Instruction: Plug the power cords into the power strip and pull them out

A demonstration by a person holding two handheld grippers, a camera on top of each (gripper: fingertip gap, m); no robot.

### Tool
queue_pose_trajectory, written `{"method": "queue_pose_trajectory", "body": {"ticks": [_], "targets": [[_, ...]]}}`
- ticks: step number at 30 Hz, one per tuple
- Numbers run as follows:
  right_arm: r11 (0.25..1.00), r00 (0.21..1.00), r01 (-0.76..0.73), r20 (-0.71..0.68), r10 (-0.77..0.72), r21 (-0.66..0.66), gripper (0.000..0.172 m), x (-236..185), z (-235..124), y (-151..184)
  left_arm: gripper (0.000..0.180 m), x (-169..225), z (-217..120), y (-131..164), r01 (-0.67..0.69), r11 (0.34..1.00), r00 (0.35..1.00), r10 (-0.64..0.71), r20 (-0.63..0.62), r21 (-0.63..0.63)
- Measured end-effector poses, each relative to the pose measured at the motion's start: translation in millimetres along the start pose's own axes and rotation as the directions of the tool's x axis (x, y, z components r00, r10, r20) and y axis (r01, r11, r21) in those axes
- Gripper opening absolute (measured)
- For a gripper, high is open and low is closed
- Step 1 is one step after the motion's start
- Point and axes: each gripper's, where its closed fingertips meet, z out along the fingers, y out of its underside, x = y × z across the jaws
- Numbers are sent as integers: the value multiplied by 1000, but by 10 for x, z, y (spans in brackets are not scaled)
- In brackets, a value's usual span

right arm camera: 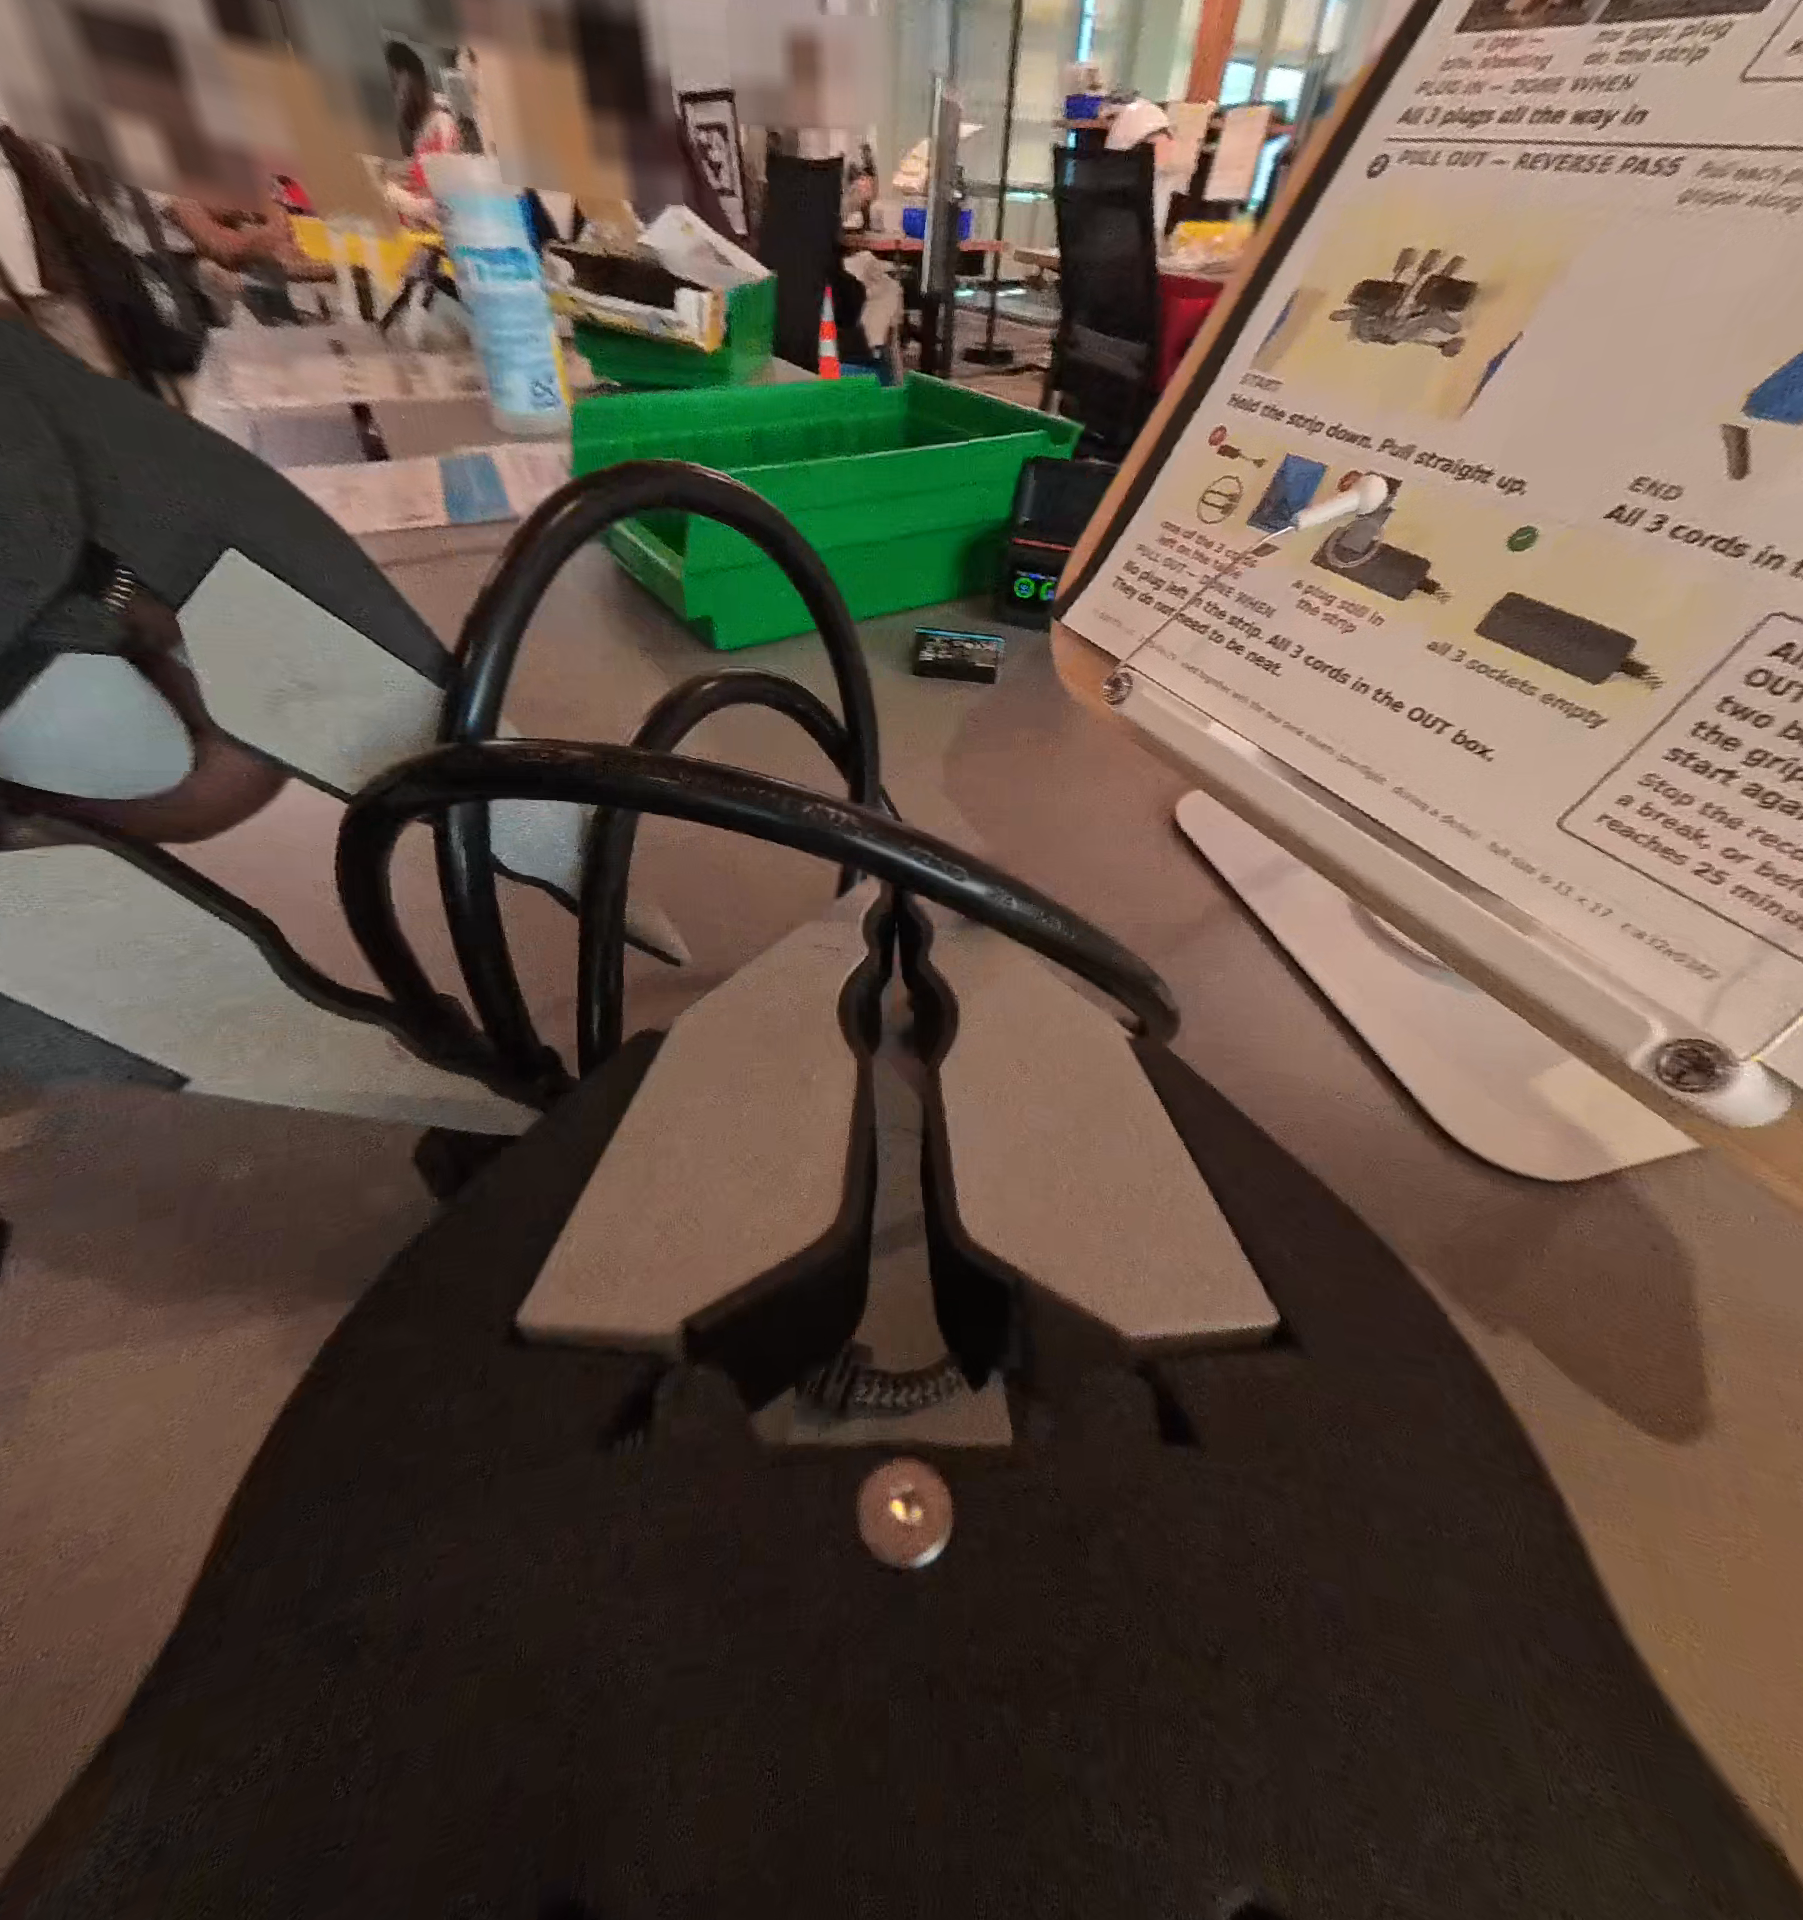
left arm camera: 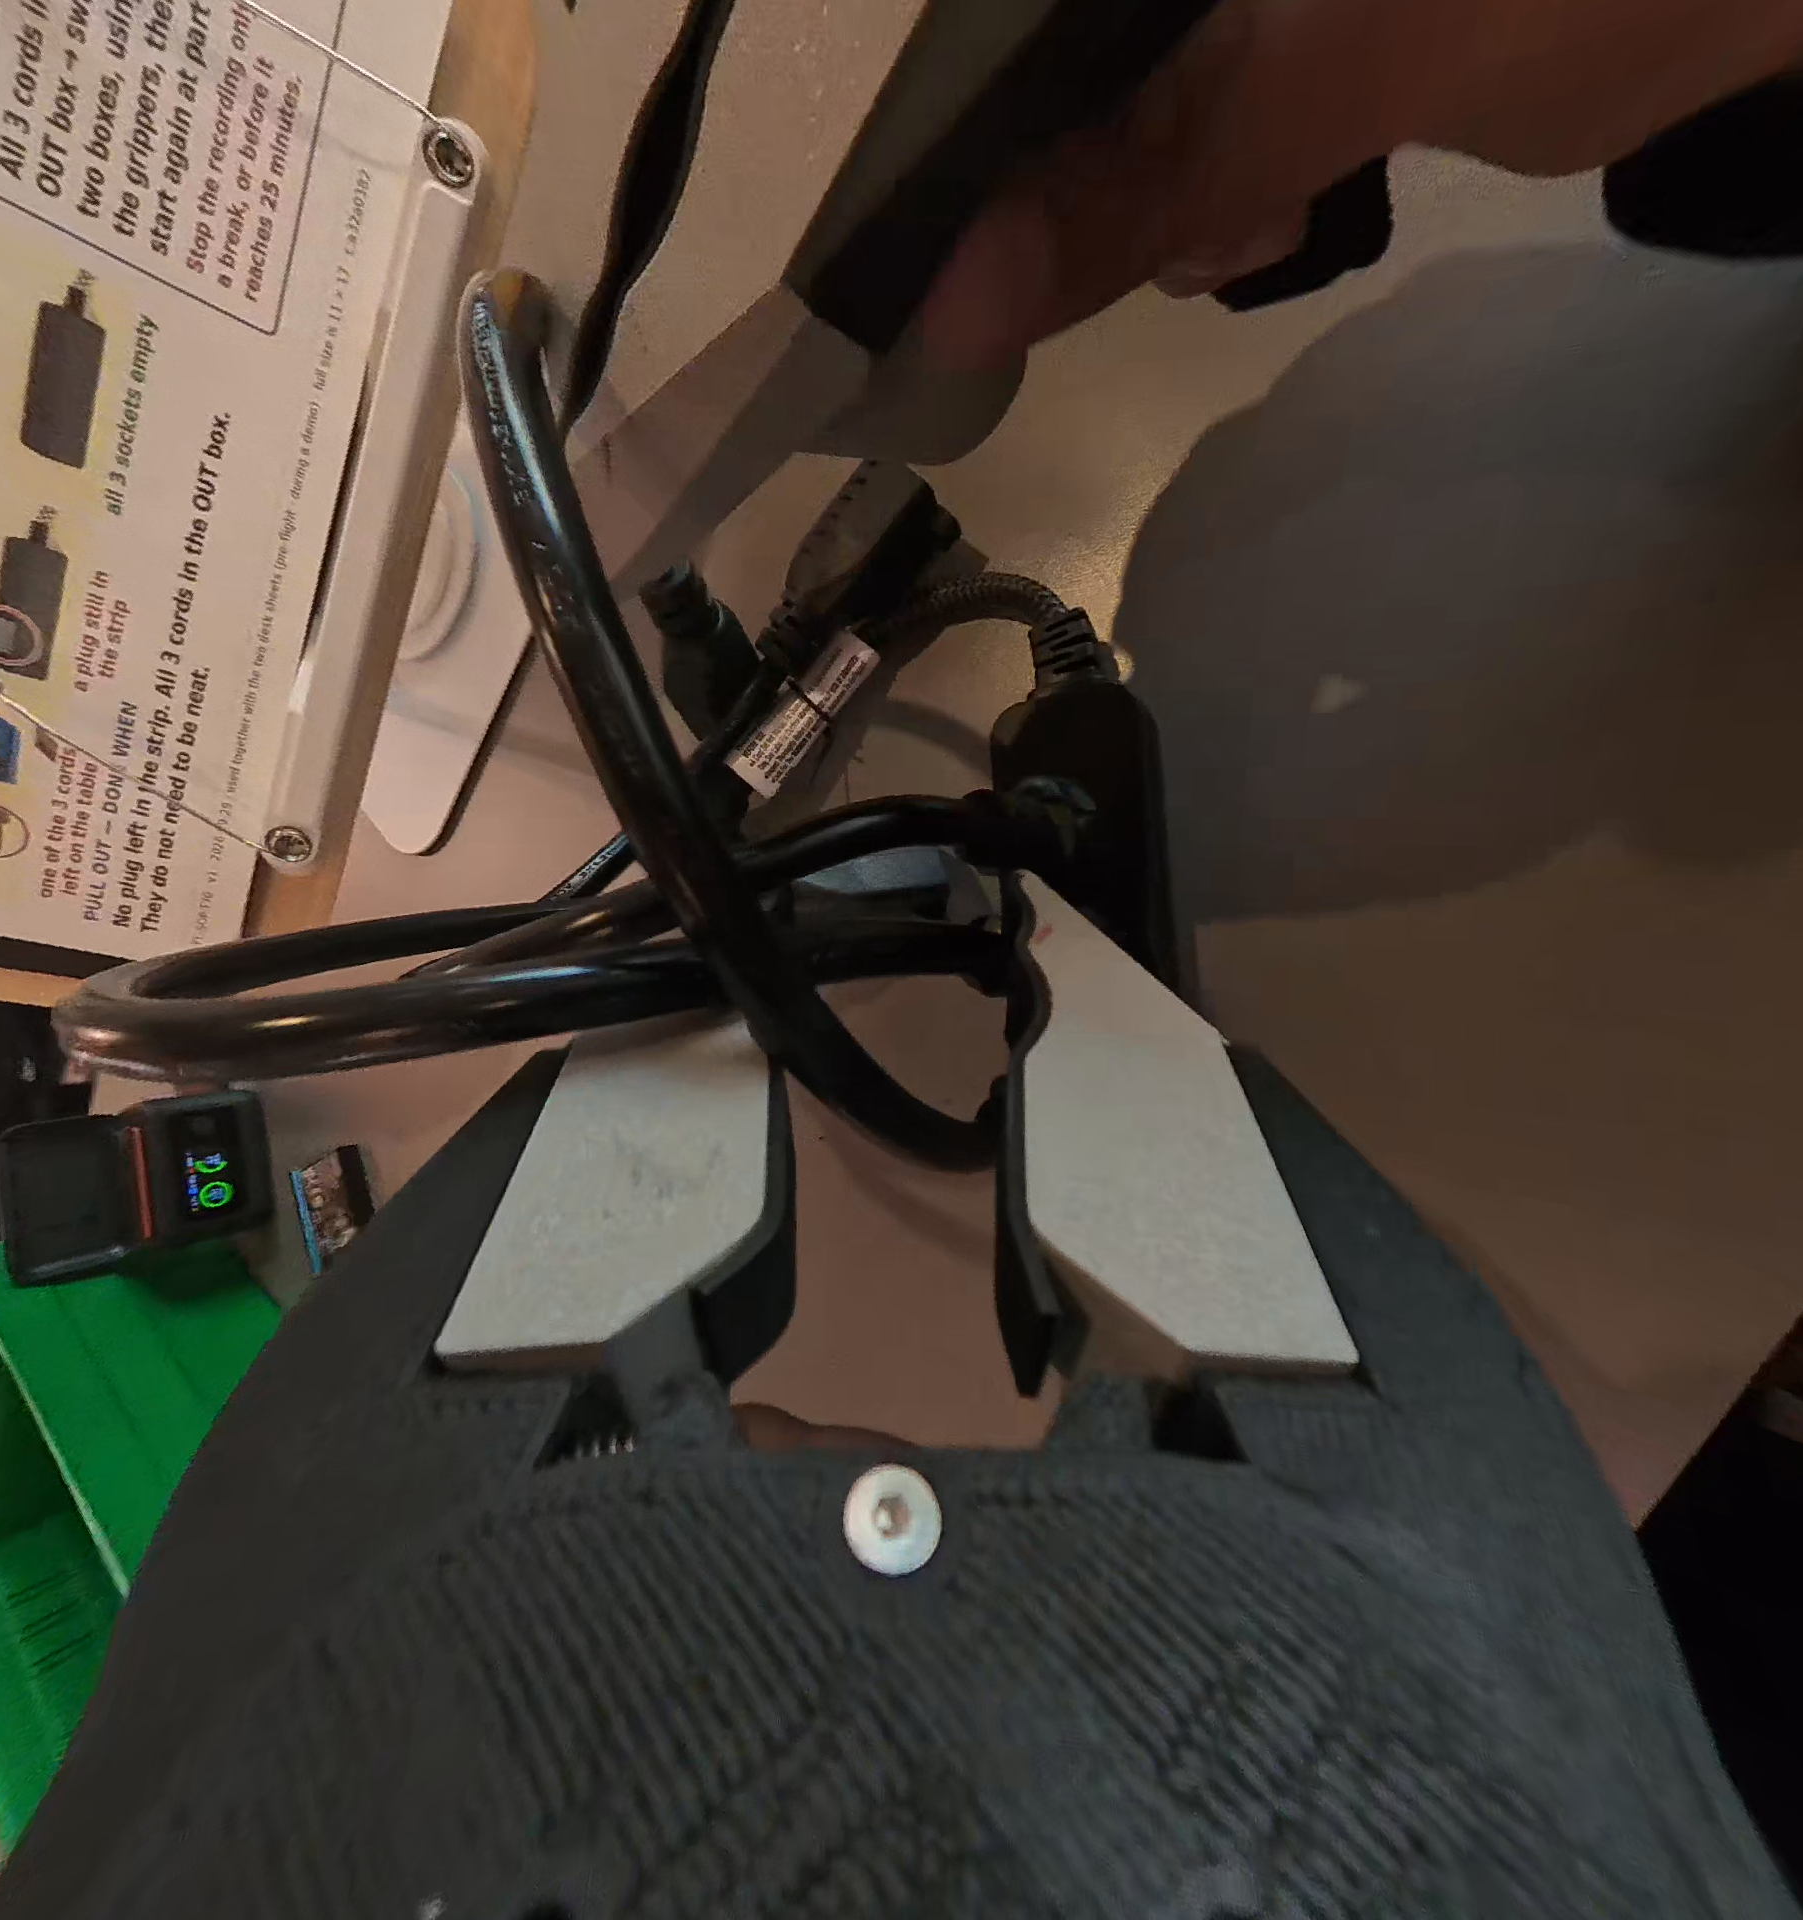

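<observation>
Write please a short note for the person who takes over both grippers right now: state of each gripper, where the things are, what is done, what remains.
Left gripper: jaws apart, black cords looped across its tips, no pad clearly pressing them.
Right gripper: shut, nothing visible between its pads; one cord arches over it.
Power strip: on the table, just past the left gripper, a plug seated in it.
Green bin: farther back.
Done: cannot tell.
Left: judging from the seated plug, finish plugging or pulling out.

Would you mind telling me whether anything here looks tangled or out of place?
Yes: the black cords are tangled, their loops crossing one another between the two grippers. One loop arches over the shut right gripper, and another runs between the open fingers of the left gripper.
</observation>
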Motion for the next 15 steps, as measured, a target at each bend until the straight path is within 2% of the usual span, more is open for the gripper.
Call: {"method": "queue_pose_trajectory", "body": {"ticks": [6, 7, 8, 11, 15], "targets": [[1000, 975, -31, 222, 31, -3, 1, -274, 9, 14, 40, 59, -77, 17, -15, 1000, 999, 14, 34, 22], [999, 971, -36, 235, 38, -12, 23, -292, 19, 34, 41, 57, -87, 29, -10, 1000, 999, 9, 38, 26], [999, 969, -40, 244, 46, -30, 33, -306, 32, 67, 41, 52, -98, 45, -5, 1000, 999, 3, 43, 29], [993, 945, -40, 319, 74, -111, 45, -407, 52, 215, 43, 22, -130, 93, 7, 999, 997, -10, 74, 42], [989, 907, 20, 419, 43, -144, 33, -586, 32, 327, 49, 2, -174, 138, 7, 998, 994, -13, 110, 59]]}}
